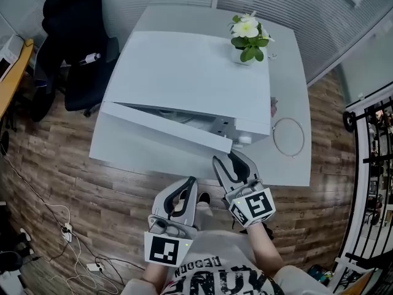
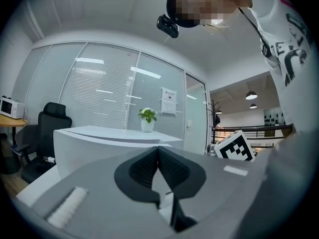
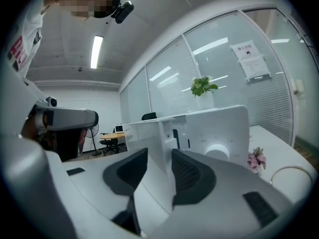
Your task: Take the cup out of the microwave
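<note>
Grey and dark-padded, the left tongs [image 1: 190, 183] are hanging nearest the body with their jaws pressed together on nothing, sitting well short of the table [image 1: 288, 91]. Just beyond them, the right tongs [image 1: 227, 158] are standing spread wide, pointing almost level at the free edge of the microwave door [image 1: 166, 128]. That edge is lining up with the gap between the pads, but the pads are not pressing on it. The door is hanging ajar in a narrow wedge, hinged at the head view's left and free at its right. The right tongs are therefore the nearer to the edge that needs swinging. Behind the door, the white microwave [image 1: 190, 72] is lying with its long axis across the table, its opening facing the person. The cup is not showing in any view; it is presumably sitting inside the cavity behind the door, straight ahead of the right tongs. Which way it is pointing cannot be told. Farthest back, a potted plant [image 1: 247, 39] is standing on the microwave's top.
</note>
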### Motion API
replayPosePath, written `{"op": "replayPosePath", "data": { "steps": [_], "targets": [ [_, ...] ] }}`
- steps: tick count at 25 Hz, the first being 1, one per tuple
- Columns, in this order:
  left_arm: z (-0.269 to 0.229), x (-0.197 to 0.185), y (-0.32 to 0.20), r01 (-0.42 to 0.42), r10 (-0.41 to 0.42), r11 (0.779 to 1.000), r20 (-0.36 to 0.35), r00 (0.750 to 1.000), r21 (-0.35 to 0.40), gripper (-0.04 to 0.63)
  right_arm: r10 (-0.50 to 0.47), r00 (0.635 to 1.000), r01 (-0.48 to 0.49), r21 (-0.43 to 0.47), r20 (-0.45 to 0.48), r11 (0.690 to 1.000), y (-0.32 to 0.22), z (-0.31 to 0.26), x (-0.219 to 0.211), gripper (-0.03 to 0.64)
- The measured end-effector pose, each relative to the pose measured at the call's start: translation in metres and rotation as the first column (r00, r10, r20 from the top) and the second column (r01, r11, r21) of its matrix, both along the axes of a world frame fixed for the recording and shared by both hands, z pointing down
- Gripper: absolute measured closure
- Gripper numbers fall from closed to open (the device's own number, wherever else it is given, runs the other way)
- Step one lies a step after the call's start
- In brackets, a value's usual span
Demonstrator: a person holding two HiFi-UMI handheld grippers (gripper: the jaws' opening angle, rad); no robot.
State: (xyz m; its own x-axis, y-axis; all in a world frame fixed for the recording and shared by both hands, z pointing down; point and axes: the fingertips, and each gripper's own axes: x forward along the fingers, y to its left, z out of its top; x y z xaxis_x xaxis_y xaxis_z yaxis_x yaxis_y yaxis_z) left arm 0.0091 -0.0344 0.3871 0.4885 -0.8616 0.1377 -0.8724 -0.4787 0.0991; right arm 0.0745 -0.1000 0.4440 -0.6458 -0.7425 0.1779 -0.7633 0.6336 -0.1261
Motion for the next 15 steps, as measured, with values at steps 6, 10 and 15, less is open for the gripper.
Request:
{"op": "replayPosePath", "data": {
  "steps": [6,10,15],
  "targets": [
    [-0.006,0.005,0.015,0.026,-0.026,1.000,0.004,1.000,0.002,0.583,-0.058,0.998,0.058,-0.002,0.015,0.998,0.026,0.001,-0.005,0.482],
    [-0.008,0.003,0.029,0.046,-0.046,0.999,0.020,0.999,0.009,0.583,-0.087,0.996,0.087,-0.003,0.025,0.996,0.043,0.000,-0.011,0.482],
    [-0.007,-0.006,0.045,0.065,-0.065,0.998,0.023,0.998,0.021,0.583,-0.090,0.996,0.090,0.006,0.014,0.996,0.056,0.001,-0.017,0.482]
  ]
}}
